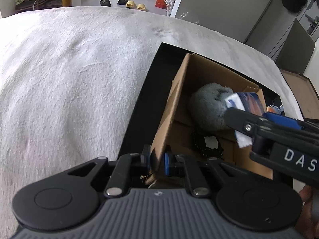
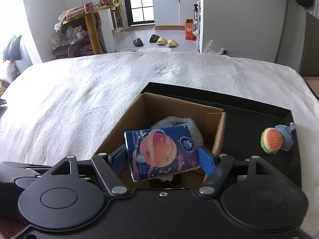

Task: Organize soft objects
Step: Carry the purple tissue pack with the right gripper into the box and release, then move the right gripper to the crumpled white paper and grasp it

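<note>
Left fingers (image 1: pixel 157 160) pinch the box wall (image 1: pixel 169 107); right fingers (image 2: pixel 162 156) clamp the tissue pack (image 2: pixel 161 151).

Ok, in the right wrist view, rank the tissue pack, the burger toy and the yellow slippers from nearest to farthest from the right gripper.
1. Tissue pack, between the right gripper's jaws.
2. Burger toy, right, on the black tray.
3. Yellow slippers, on the floor beyond the bed.

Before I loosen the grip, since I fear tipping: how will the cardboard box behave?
The cardboard box probably is light and tips easily: its wall leans while the left gripper pinches it. Thin walls likely flex. The grey plush inside adds little ballast.
</note>
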